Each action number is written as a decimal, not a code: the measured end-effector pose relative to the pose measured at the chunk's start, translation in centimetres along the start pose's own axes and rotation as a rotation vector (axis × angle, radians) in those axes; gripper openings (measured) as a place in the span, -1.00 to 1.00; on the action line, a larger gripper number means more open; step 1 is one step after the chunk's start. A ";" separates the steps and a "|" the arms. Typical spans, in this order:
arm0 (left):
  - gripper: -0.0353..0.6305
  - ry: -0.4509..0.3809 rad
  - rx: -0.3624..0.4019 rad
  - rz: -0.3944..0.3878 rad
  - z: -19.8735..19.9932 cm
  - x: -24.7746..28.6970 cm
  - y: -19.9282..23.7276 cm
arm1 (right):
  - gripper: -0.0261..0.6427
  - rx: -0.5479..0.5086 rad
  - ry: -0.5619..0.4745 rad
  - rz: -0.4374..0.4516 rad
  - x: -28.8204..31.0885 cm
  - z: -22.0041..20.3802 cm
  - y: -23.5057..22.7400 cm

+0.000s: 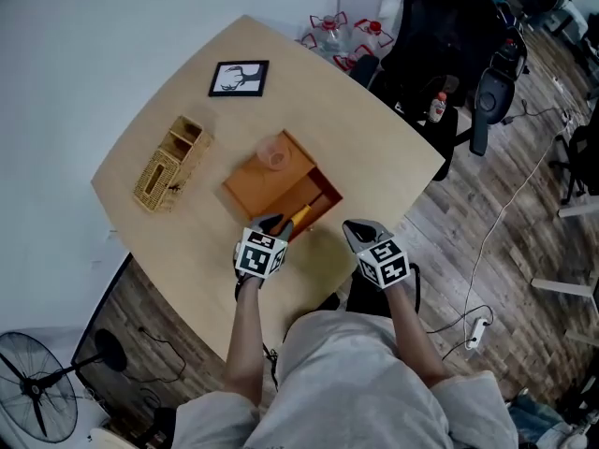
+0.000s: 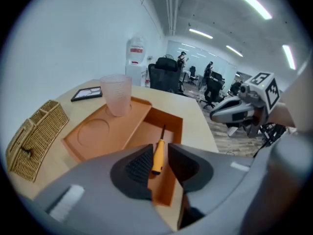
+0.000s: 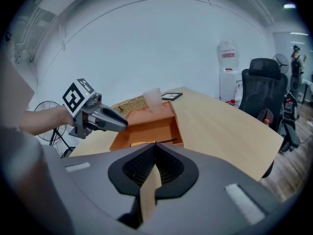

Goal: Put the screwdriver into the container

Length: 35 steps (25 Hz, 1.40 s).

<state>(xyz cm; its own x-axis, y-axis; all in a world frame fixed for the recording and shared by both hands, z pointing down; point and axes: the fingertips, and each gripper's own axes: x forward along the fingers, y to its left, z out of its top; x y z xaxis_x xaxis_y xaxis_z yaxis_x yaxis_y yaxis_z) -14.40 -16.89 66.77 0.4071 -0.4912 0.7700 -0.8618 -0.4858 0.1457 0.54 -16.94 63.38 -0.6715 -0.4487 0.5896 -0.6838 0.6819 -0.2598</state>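
The screwdriver (image 2: 157,156), likely light, stiff and smooth, lies in the orange container's (image 2: 105,131) deep slot, shaft toward twelve o'clock. Best taken by its yellow handle. The left claw (image 2: 159,153) stands wide about that handle, not pressing. The right claw (image 3: 155,150), at three o'clock, is closed and empty.

Plain white wall (image 1: 84,54), wood-plank floor (image 1: 510,260), black office chair (image 1: 440,40) behind the table (image 1: 309,101), standing fan (image 1: 37,396) by the wall, strip lights (image 2: 244,1) overhead.
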 end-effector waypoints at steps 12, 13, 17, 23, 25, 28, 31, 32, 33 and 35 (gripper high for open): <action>-0.44 -0.217 -0.190 0.069 -1.8 -7.0 0.6 | -0.92 -0.024 -0.026 0.021 1.1 0.8 4.4; -0.44 -0.238 -0.207 0.079 -1.8 -7.2 0.6 | -0.92 -0.028 -0.026 0.021 1.1 0.7 4.7; -0.44 -0.266 -0.218 0.105 -2.0 -6.5 -0.3 | -0.92 -0.030 -0.054 -0.020 0.6 0.7 4.9; -0.44 -0.268 -0.212 0.109 -2.0 -6.1 -1.6 | -0.92 -0.026 -0.067 -0.031 1.1 1.4 3.9; -0.44 -0.267 -0.215 0.122 -2.0 -6.3 -1.4 | -0.92 -0.003 -0.077 -0.023 1.5 2.2 3.5; -0.44 -0.261 -0.222 0.140 -2.4 -6.4 -1.3 | -0.92 0.008 -0.076 -0.008 2.2 2.5 3.4; -0.44 -0.270 -0.243 0.156 -2.5 -6.4 -1.0 | -0.92 -0.010 -0.061 0.013 2.5 2.3 3.5; -0.44 -0.274 -0.248 0.159 -2.5 -6.4 -0.9 | -0.92 -0.011 -0.060 0.020 2.5 2.2 3.7; -0.44 -0.276 -0.251 0.161 -2.5 -6.5 -0.9 | -0.92 -0.008 -0.059 0.025 2.5 2.1 3.8; -0.44 -0.279 -0.256 0.162 -2.6 -6.8 -0.9 | -0.92 -0.002 -0.056 0.029 2.5 1.8 4.1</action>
<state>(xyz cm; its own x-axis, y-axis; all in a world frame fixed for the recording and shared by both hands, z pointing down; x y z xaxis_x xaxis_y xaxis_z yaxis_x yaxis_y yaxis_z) -17.21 -11.21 62.99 0.2962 -0.7406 0.6032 -0.9546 -0.2082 0.2132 -4.48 -16.29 62.36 -0.7062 -0.4601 0.5381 -0.6631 0.6962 -0.2750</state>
